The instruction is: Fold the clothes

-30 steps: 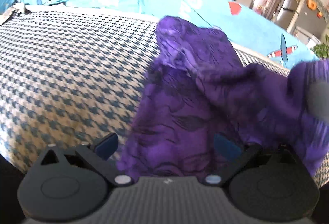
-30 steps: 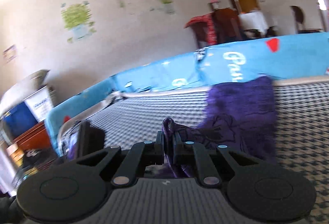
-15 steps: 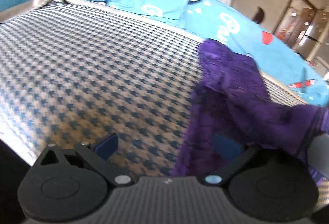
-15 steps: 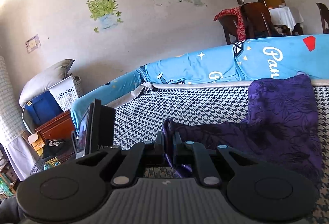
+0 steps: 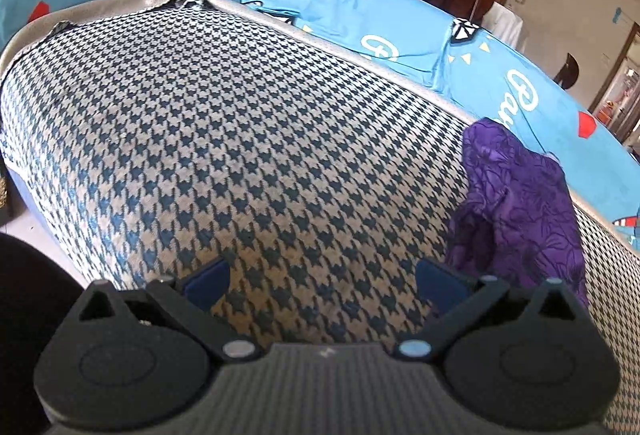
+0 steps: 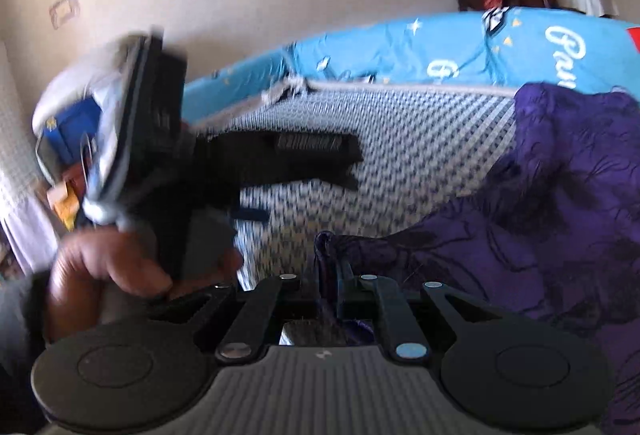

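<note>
Right gripper (image 6: 329,285) pinches an edge of a purple garment (image 6: 540,235) lying on a houndstooth bed (image 5: 240,139). Left gripper (image 5: 320,279) gapes wide, empty.

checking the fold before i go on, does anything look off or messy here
Yes: the purple garment lies bunched and wrinkled on the houndstooth cover, not flat. Only the right gripper pinches an edge of it; the left gripper is open over bare cover. No visible damage.

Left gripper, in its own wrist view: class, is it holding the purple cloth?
No. The left gripper stands open over the checked cover, with the purple cloth off to its right.
</note>
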Motion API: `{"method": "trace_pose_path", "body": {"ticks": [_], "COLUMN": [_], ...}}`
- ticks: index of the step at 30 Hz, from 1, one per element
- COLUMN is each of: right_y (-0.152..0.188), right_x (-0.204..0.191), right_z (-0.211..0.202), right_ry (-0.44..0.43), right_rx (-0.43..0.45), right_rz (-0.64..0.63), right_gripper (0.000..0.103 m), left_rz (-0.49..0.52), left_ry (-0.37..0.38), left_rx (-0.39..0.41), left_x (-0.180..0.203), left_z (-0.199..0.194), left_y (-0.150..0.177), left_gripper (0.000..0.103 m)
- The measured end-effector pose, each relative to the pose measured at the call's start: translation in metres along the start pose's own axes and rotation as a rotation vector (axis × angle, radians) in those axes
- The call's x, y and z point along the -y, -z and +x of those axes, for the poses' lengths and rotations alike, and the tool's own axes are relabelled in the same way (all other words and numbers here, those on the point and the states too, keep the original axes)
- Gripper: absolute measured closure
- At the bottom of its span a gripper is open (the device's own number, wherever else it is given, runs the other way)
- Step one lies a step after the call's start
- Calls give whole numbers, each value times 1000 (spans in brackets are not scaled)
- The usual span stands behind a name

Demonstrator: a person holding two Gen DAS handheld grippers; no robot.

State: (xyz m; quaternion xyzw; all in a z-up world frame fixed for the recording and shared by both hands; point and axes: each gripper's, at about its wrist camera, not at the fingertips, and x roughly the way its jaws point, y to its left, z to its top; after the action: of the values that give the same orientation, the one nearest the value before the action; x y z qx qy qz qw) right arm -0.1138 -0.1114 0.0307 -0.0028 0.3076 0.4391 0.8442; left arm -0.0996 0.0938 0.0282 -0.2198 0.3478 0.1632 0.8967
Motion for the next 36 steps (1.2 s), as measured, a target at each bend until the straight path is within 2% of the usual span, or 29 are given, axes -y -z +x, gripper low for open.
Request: {"method": "trace_pose_path", "body": {"ticks": [8, 12, 16, 21, 28, 36], "right_y": [25, 30, 30, 25, 32, 42], "right_x": [3, 1, -3, 9, 38, 71], "right_z": [29, 25, 7, -20, -57, -96], "right_ry": [8, -2, 5, 77, 240, 379], "right_rx": [-136, -168, -132, -58, -8, 24], "right_rz": [-10, -37, -39, 6, 79, 177], "right_gripper": [89, 85, 85, 85, 85, 85], "left_rz": [66, 90, 101, 132, 203, 257], "left_ry": [7, 7, 4, 3, 23, 39], "left_rx": [9, -1, -6, -11, -32, -40], "left_x": [19, 23, 26, 33, 48, 61], "left_z": [-2, 2, 4, 5, 10, 15], "left_y": [7, 11, 13, 17, 28, 37], "left_gripper": [0, 0, 0, 0, 0, 0]}}
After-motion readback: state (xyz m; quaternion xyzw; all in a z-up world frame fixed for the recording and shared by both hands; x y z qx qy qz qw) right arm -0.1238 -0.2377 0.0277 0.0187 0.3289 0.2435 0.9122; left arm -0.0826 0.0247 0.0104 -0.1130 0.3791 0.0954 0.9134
